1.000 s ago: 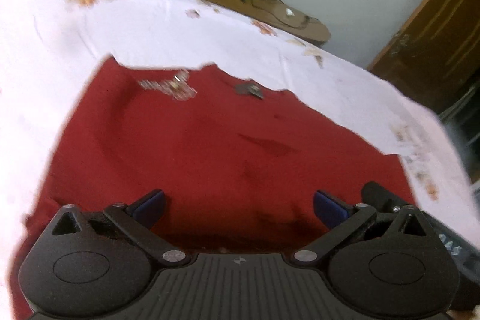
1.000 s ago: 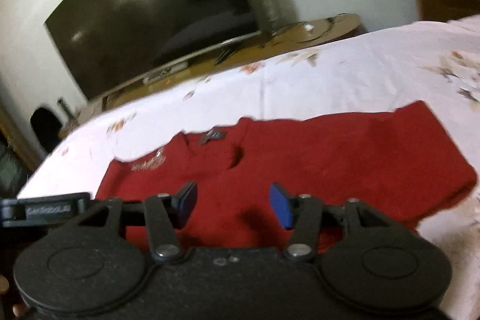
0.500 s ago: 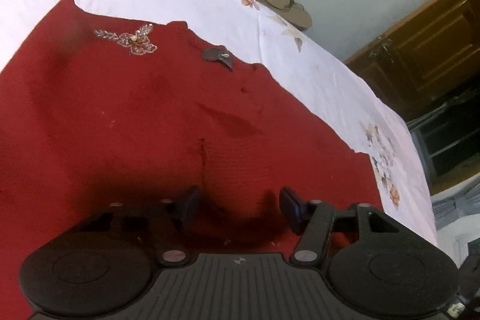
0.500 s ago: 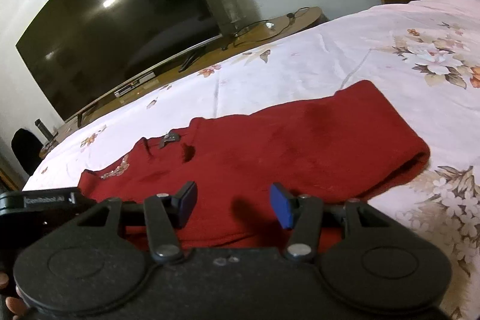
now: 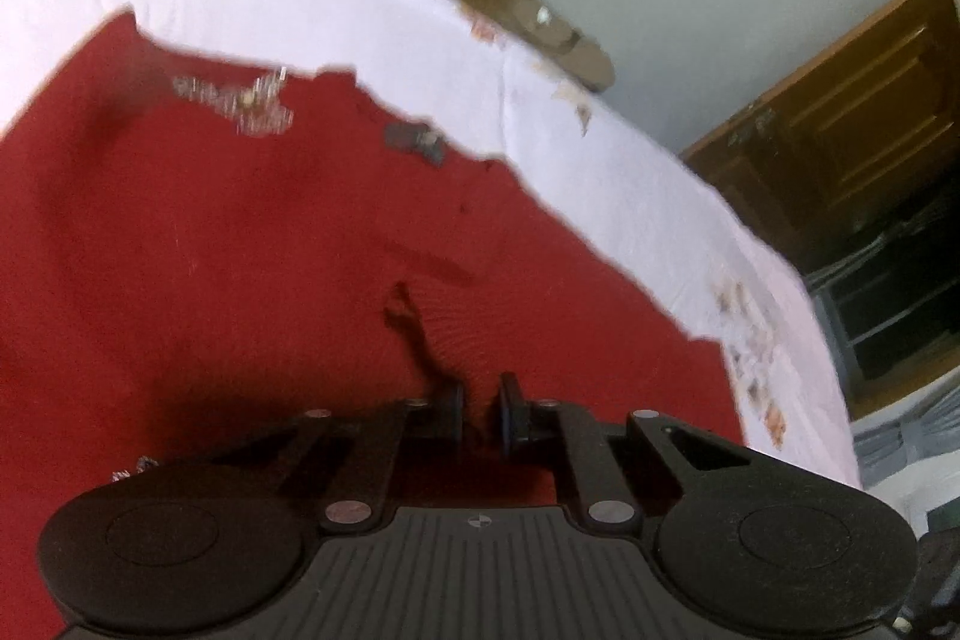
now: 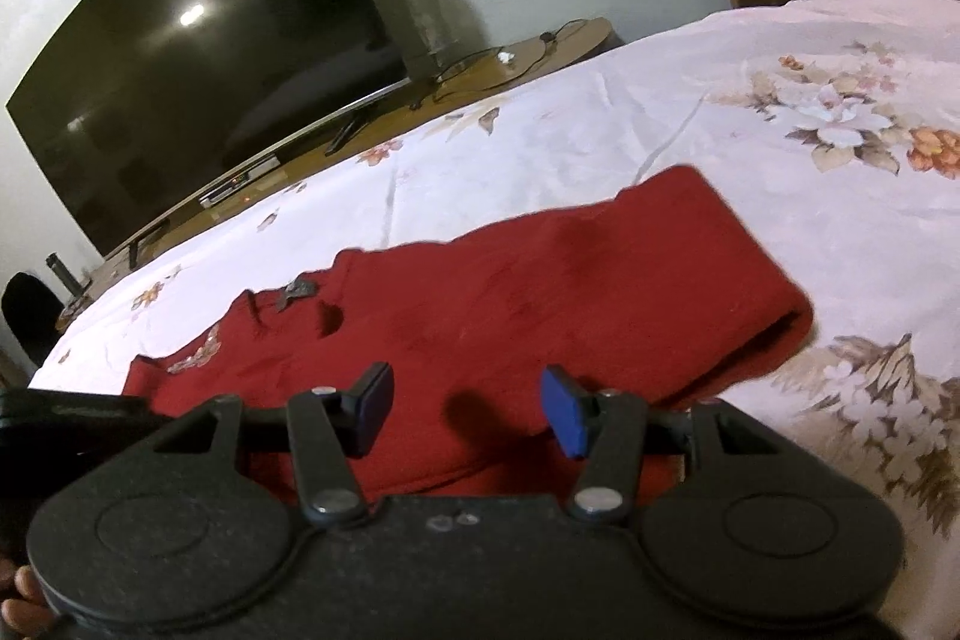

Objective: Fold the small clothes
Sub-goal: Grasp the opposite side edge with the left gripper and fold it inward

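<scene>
A small red knitted garment [image 5: 252, 244] lies spread on a white floral bedsheet [image 5: 312, 16]. It has a beaded motif [image 5: 240, 100] and a dark tag [image 5: 414, 139] near its far edge. My left gripper [image 5: 478, 415] is shut on a pinch of the red fabric at the garment's near edge, with a crease running up from the pads. In the right wrist view the same garment [image 6: 540, 292] lies across the sheet [image 6: 750, 124]. My right gripper [image 6: 468, 415] is open and empty, just above the garment's near edge.
A large dark television [image 6: 198, 82] stands on a low wooden unit [image 6: 480, 70] beyond the bed. A brown wooden door [image 5: 852, 112] and dark shelving [image 5: 900, 298] are at the right. The left gripper's body [image 6: 66, 412] shows at the left edge of the right wrist view.
My left gripper has closed from wide open onto the red fabric at the garment's near edge. My right gripper stays open and has shifted so the garment's right end shows more.
</scene>
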Demonstrator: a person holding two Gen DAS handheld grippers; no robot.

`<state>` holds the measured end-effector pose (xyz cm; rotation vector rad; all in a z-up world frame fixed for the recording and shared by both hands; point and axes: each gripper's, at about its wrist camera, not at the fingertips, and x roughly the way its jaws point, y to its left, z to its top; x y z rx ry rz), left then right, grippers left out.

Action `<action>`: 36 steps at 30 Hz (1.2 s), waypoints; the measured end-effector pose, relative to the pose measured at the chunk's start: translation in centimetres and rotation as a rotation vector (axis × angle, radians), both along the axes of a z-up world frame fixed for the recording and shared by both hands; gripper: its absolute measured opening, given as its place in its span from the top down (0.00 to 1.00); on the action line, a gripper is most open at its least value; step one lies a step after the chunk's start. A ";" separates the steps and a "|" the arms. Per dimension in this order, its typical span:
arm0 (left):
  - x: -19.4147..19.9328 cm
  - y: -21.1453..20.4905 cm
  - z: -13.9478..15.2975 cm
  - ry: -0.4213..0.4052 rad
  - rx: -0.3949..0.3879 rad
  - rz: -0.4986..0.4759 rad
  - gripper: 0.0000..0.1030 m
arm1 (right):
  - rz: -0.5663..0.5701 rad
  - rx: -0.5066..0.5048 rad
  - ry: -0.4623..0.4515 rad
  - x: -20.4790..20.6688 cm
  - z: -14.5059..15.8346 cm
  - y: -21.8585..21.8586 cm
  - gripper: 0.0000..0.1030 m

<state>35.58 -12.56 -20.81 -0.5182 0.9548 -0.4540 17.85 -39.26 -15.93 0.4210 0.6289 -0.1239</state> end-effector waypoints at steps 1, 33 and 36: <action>-0.1 0.3 0.7 -0.027 -0.006 0.008 0.97 | -0.004 -0.009 -0.005 0.1 0.2 -0.1 0.47; 2.8 14.4 -0.7 -0.019 0.237 0.281 0.97 | 0.061 -0.100 0.021 3.0 -0.3 3.0 0.47; 1.4 13.2 0.5 -0.054 0.224 0.253 0.96 | 0.044 -0.101 0.036 2.9 -0.5 2.4 0.47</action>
